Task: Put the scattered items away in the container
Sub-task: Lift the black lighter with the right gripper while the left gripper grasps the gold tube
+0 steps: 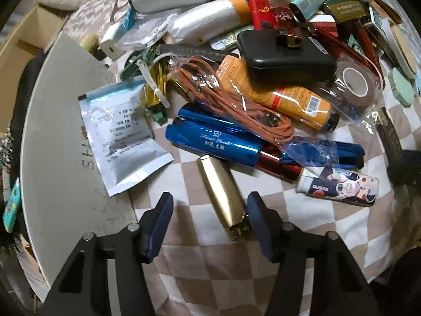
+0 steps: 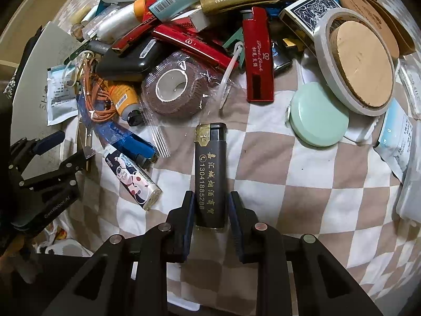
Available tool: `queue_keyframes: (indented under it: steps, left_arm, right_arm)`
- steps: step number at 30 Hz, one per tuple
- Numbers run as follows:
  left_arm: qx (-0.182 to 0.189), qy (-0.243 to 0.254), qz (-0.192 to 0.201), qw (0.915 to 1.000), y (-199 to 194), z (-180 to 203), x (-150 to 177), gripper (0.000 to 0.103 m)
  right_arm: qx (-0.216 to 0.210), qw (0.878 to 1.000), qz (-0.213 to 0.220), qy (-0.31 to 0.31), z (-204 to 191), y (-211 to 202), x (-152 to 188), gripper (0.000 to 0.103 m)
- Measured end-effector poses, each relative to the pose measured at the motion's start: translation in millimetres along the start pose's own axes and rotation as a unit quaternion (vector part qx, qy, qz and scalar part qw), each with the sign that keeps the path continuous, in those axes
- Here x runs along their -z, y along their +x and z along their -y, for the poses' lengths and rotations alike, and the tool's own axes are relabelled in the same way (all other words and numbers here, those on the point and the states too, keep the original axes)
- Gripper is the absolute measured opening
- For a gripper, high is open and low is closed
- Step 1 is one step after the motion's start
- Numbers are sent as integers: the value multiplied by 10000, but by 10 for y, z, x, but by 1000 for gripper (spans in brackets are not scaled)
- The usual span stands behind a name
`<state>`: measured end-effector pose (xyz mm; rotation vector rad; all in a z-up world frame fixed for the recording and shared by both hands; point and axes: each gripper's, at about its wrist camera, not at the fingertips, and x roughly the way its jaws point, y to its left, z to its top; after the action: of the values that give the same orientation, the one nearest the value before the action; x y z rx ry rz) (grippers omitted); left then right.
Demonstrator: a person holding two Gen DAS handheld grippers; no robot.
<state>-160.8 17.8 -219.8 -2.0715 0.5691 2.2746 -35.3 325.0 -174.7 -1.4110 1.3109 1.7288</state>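
Observation:
A heap of small items lies on a checkered cloth (image 1: 200,260). My left gripper (image 1: 209,205) is open, its fingers on either side of the near end of a gold lighter (image 1: 222,196) that lies on the cloth. A blue lighter (image 1: 213,139) and a cartoon-print lighter (image 1: 339,187) lie just beyond. My right gripper (image 2: 210,200) is shut on a black lighter (image 2: 210,168) with gold print, held by its lower end. The left gripper also shows in the right wrist view (image 2: 68,147), at the left. No container is clearly identifiable.
A grey round board (image 1: 60,131) lies left with a white sachet (image 1: 123,137) on it. The heap holds a black case (image 1: 286,52), an orange tube (image 1: 276,92), brown tape (image 2: 173,89), a red lighter (image 2: 259,58), a green compact (image 2: 319,114) and a tape ring (image 2: 357,60).

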Motion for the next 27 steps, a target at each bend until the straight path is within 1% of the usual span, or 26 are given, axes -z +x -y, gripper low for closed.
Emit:
queue_keyframes:
  steps: [4, 8, 11, 15, 20, 23, 25, 26, 27]
  left_arm:
    - [330, -231, -204, 9990, 97, -106, -36, 54]
    - [611, -336, -247, 9973, 118, -178, -51, 40]
    - [717, -322, -236, 9966, 123, -218, -53, 34]
    - [848, -322, -234, 9956, 133, -296, -50, 33]
    - [917, -225, -207, 9953, 146, -361, -27, 33]
    - [960, -178, -186, 9950, 151, -414, -8, 32]
    - [999, -176, -173, 9947, 152, -460, 5, 31]
    - [1025, -177, -167, 9944, 151, -486, 12, 31]
    - [1052, -177, -161, 9942, 150, -513, 19, 30]
  right_arm:
    - [-17, 10000, -12, 55, 15, -48, -20, 27]
    - [-44, 9999, -24, 117, 34, -108, -45, 27]
    - [-64, 9998, -33, 162, 48, -152, -64, 27]
    - [-74, 9997, -42, 207, 59, -207, -92, 27]
    - [52, 9999, 23, 109, 12, -225, -168, 27]
    - [226, 9997, 95, -60, -47, -237, -222, 27]
    - [427, 9986, 151, -284, -123, -250, -247, 27]
    - [482, 9980, 173, -368, -155, -266, -253, 27]
    - [449, 9981, 183, -382, -168, -295, -252, 27]
